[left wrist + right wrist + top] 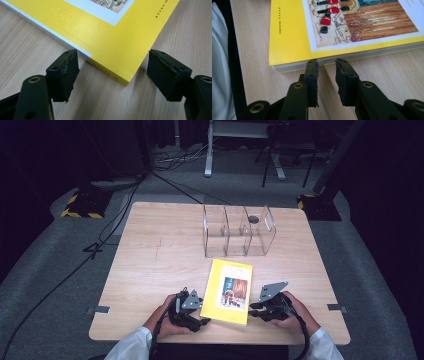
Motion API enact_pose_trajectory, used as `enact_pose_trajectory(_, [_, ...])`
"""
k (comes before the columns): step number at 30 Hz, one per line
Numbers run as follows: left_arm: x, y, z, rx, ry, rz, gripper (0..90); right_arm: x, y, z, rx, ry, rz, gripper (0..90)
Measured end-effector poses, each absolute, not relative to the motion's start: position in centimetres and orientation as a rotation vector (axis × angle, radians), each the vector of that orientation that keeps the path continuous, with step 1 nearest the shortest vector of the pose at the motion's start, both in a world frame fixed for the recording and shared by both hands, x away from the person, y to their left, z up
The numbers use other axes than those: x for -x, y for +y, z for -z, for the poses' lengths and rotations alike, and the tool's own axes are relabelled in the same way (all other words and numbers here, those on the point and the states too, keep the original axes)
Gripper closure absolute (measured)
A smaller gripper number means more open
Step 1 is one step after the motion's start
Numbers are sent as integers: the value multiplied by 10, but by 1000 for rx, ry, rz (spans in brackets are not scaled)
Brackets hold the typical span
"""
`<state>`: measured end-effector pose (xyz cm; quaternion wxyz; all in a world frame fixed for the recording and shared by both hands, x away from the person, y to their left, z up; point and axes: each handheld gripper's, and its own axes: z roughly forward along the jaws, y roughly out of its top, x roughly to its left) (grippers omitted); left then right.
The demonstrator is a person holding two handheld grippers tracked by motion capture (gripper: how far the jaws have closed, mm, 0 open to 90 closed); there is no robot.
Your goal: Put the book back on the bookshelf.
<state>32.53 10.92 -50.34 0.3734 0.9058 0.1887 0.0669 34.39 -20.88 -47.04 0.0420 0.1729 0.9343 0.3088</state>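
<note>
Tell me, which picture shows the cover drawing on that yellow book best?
The right gripper view: the book shows its red-coated figures large and sharp. The high view shows it whole but tiny; the left gripper view catches a corner of the drawing.

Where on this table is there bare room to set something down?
The left half of the table is bare, and so is the right strip beside the clear organizer. Crowded: the near edge, where both grippers flank the yellow book.

Looking past my right claw, I can just read "NEW STAR PRESS" in small print on the yellow book [289, 37], near its corner; its other lettering is too blurred
</note>
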Motion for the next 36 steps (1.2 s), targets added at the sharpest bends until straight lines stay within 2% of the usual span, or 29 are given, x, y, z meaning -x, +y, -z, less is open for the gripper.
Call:
enact_pose_trajectory(5, [-325, 109, 504, -2319, 482, -170, 259, -341, -208, 475, -515, 2885, -849, 680])
enact_pose_trajectory(10, [-325, 109, 504, -2319, 485, -169, 259, -342, -203, 475, -510, 2926, -780, 685])
enact_pose_trajectory(19, [-325, 109, 504, -2316, 483, -168, 259, -343, -180, 469, -432, 2976, -624, 853])
enact_pose_trajectory(31, [-322, 107, 501, -2342, 469, -198, 239, -342, -190, 467, -469, 2921, -846, 866])
enact_pose_trajectory(36, [-316, 102, 492, -2292, 460, -207, 218, -342, -194, 460, -519, 2889, -952, 866])
